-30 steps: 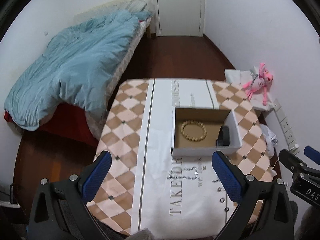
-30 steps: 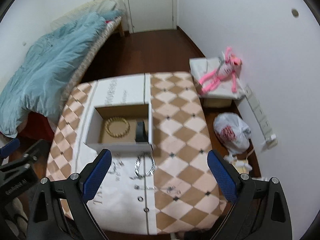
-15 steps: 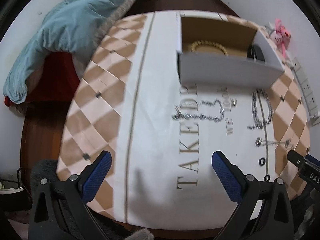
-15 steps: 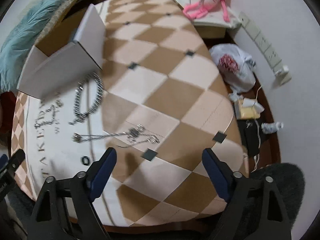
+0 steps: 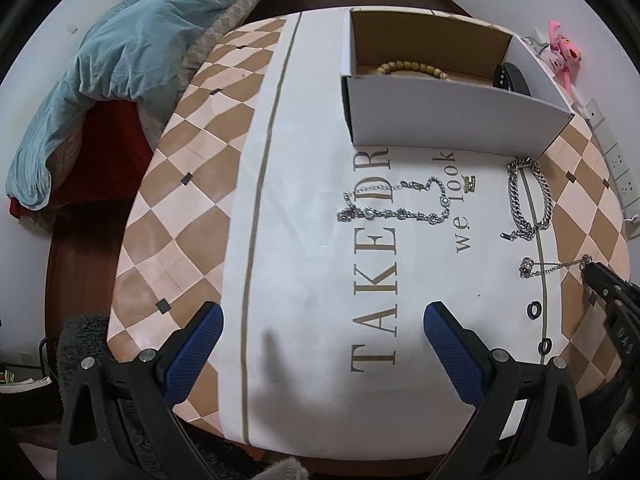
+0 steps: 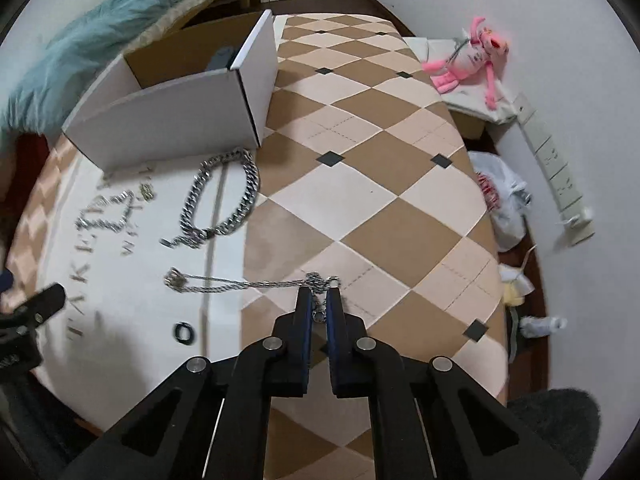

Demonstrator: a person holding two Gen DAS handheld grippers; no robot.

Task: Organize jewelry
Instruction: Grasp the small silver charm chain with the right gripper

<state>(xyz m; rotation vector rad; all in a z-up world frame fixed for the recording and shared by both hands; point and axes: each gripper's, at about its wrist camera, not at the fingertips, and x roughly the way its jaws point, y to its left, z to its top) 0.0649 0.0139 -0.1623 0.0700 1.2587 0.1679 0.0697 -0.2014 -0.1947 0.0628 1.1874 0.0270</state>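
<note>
Bedding in blue fills the far left of what we see, heaped on a bed beside the table. The table carries a checked cloth with a white lettered strip down its middle. On that strip stands an open cardboard box; inside it we make out a bracelet of tan beads and a dark band against the right wall. Just in front of the box lies a heavy silver chain, looped, and to its left a jewelled bracelet spread across the letters. Nearer to us a thin silver necklace stretches across the edge of the white strip, with a small ring at its left end. We hold the right gripper low over the necklace's bunched right end, jaws drawn together on it. Our left gripper hovers above bare cloth with its blue pads wide apart, nothing between them. A small black ring lies near the necklace.
</note>
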